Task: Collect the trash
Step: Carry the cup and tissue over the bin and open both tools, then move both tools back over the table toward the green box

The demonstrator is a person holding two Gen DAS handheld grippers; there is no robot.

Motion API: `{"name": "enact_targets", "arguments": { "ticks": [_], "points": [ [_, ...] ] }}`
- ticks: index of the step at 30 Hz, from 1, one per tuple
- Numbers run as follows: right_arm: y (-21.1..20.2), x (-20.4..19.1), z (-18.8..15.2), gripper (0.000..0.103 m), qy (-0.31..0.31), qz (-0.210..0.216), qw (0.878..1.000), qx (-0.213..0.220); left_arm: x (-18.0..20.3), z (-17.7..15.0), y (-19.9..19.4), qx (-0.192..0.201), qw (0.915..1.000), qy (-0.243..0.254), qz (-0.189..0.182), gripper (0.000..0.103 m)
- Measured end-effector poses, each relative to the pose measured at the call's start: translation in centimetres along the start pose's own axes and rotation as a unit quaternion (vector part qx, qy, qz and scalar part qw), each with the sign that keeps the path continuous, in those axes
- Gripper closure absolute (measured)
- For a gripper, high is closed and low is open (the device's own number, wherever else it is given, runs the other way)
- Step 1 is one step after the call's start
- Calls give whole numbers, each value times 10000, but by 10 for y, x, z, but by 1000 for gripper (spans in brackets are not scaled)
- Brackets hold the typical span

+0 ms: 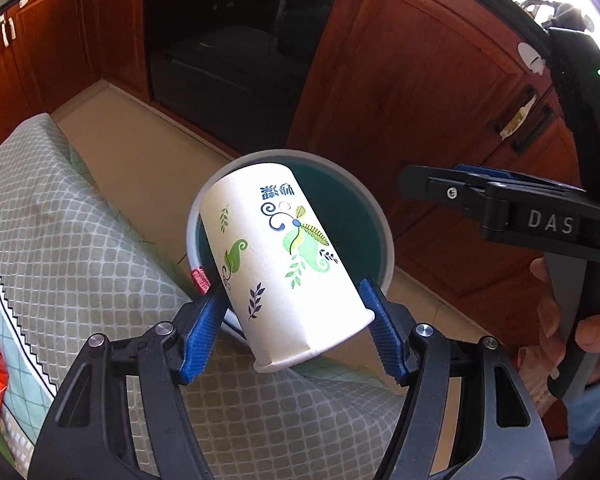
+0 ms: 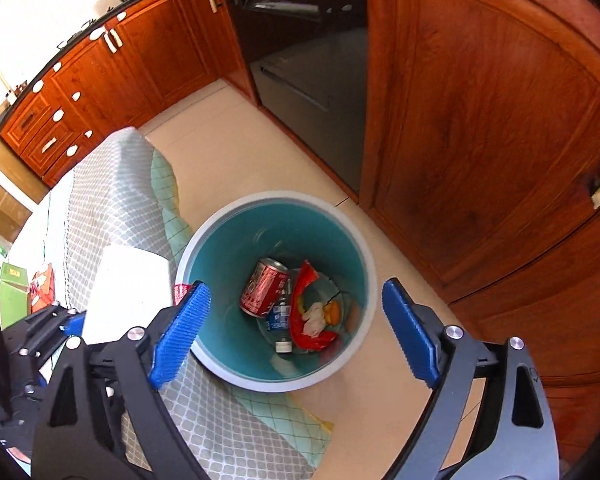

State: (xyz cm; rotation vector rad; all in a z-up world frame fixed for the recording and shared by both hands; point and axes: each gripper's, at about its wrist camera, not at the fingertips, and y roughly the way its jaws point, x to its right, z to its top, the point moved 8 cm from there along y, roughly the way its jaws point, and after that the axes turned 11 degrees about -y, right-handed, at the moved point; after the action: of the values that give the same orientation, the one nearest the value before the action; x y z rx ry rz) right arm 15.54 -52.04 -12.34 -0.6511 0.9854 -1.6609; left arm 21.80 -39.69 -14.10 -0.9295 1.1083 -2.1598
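The left gripper (image 1: 294,322) pinches a white paper cup (image 1: 278,256) with leaf print between its blue pads, gripped near the rim, the cup's base tilted out over the teal bin (image 1: 374,216) just ahead of the jaws. The right gripper (image 2: 296,334) stands spread wide with nothing between its pads, poised above the bin's (image 2: 220,248) mouth, where a red can (image 2: 265,287), a red wrapper (image 2: 306,312) and a bottle (image 2: 281,320) lie at the bottom.

The paper cup (image 1: 284,264) hides most of the bin's (image 1: 374,216) inside
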Motion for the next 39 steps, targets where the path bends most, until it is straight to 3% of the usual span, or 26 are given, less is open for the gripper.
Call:
{"name": "enact_targets", "arguments": {
  "ticks": [6,14,21,30,39],
  "points": [
    [-4,11,1,18,44,-154,9999,-16,15,10,25,-178,9998,67,-63,33],
    [0,15,0,15,93,-206,9997,-95,27,15,34,-86,9999,49,136,9],
    [-2,8,-1,15,35,-205,9997,-97,14,13,29,-93,9998,-76,177,8],
    [-11,-16,-3,15,-59,-89,9999,-123,-17,-4,-12,78,9988,-336,347,7],
    [-19,-85,-10,15,-590,184,9980,-150,-72,-37,-80,414,9938,-829,609,7]
  ]
}}
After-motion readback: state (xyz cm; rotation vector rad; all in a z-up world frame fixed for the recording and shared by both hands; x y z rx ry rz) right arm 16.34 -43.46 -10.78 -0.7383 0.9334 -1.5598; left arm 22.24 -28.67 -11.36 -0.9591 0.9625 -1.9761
